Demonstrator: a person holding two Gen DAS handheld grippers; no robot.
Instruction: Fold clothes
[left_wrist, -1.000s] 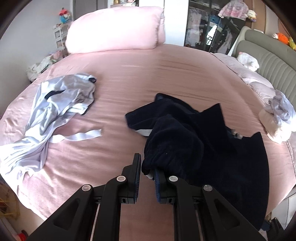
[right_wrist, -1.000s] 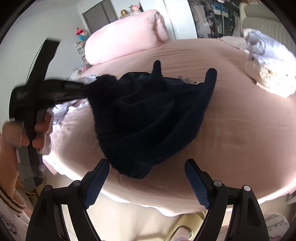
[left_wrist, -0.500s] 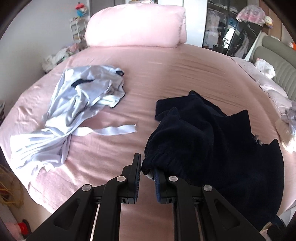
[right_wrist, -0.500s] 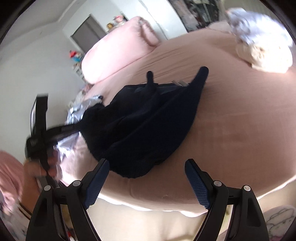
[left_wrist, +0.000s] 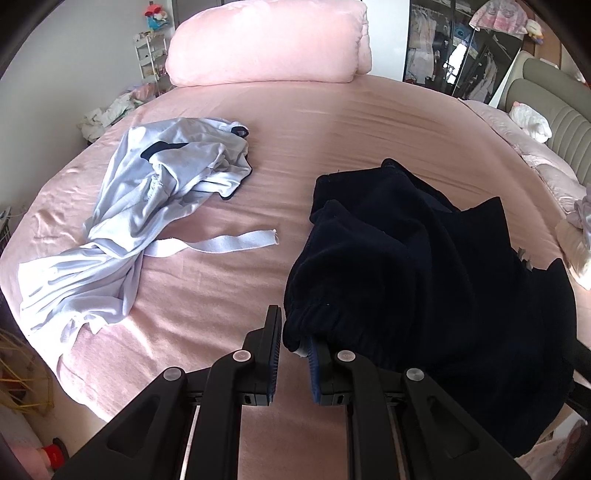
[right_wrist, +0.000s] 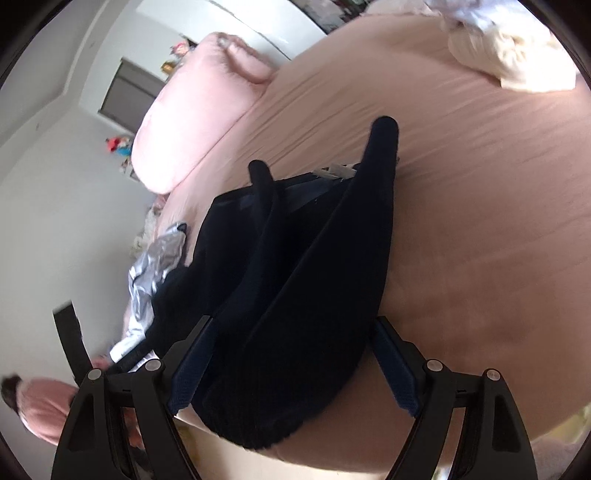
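Pink bed sheet (left_wrist: 351, 122) carries the dark garment (left_wrist: 424, 266). Left gripper (left_wrist: 293, 341) fingers pinch its waistband hem; right gripper (right_wrist: 288, 365) fingers stand spread, straddling the opposite edge, untouched. Closing them there, level with the left, should allow even spreading.

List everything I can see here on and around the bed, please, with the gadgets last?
bed sheet: one, pink, covers the whole bed
duvet roll: one, pale pink, far end of the bed
dark garment: one, navy, near right of the bed, edge hanging over the side
light garment: one, pale blue-white, crumpled on the left, a strip trailing toward the middle
cream and white bundle: one pile, far right edge of the bed
headboard: grey-green, padded, right
left hand-held gripper: black, shut on the dark garment's hem
right hand-held gripper: black, blue pads, open astride the dark garment
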